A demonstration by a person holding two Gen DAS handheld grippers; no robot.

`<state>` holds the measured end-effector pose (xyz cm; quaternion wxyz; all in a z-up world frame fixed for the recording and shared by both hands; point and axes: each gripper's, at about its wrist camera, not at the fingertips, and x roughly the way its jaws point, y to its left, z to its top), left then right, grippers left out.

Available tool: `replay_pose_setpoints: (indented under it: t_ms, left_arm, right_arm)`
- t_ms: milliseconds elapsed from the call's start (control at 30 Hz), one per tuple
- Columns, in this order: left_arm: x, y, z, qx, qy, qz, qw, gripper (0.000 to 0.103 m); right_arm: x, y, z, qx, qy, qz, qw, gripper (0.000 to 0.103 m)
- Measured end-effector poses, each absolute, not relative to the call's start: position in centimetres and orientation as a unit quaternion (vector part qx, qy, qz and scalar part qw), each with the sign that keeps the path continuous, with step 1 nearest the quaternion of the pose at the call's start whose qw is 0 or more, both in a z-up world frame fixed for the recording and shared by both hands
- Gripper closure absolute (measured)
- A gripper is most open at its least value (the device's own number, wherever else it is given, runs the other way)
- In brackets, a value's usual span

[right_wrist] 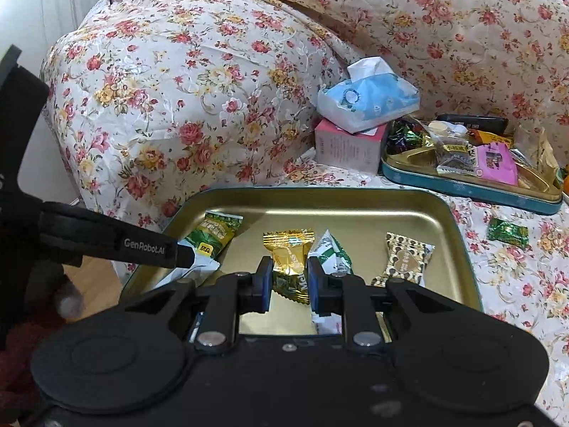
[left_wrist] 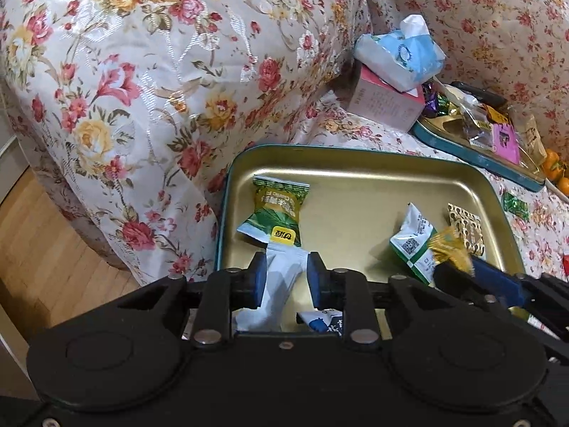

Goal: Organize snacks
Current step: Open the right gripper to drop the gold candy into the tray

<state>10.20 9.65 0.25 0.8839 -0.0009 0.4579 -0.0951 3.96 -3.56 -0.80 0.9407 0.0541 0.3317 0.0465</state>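
A gold tin tray (left_wrist: 355, 192) with a teal rim lies on the floral sofa cover. In it, a green snack packet (left_wrist: 277, 213) with a yellow label rests flat. Its white end sits between the pads of my left gripper (left_wrist: 287, 267), whose jaws stand slightly apart and loose around it. My right gripper (right_wrist: 288, 274) is shut on a gold candy packet (right_wrist: 290, 249) just above the tray floor (right_wrist: 355, 220). The gold candy packet (left_wrist: 450, 249) also shows at the right of the left wrist view. A green-white packet (right_wrist: 332, 252) and a brown patterned packet (right_wrist: 405, 259) lie beside it.
A second teal tin (right_wrist: 462, 192) full of mixed snacks sits at the back right, next to a pink box (right_wrist: 348, 146) topped by a blue tissue pack (right_wrist: 366, 103). One green candy (right_wrist: 506, 231) lies loose on the cover. Wooden floor (left_wrist: 42, 242) drops off left.
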Motion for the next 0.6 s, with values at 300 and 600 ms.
replay_pose_setpoints:
  t_ms: [300, 600]
  left_arm:
    - [10.0, 10.1, 0.5, -0.016, 0.458, -0.074, 0.886, 0.068]
    - [9.9, 10.2, 0.5, -0.025, 0.462, -0.068, 0.884, 0.068]
  right_arm:
    - [7.5, -1.2, -1.5, 0.038, 0.349, 0.074, 0.934, 0.081]
    - [10.6, -1.0, -2.3, 0.041, 0.369, 0.079, 0.925, 0.077]
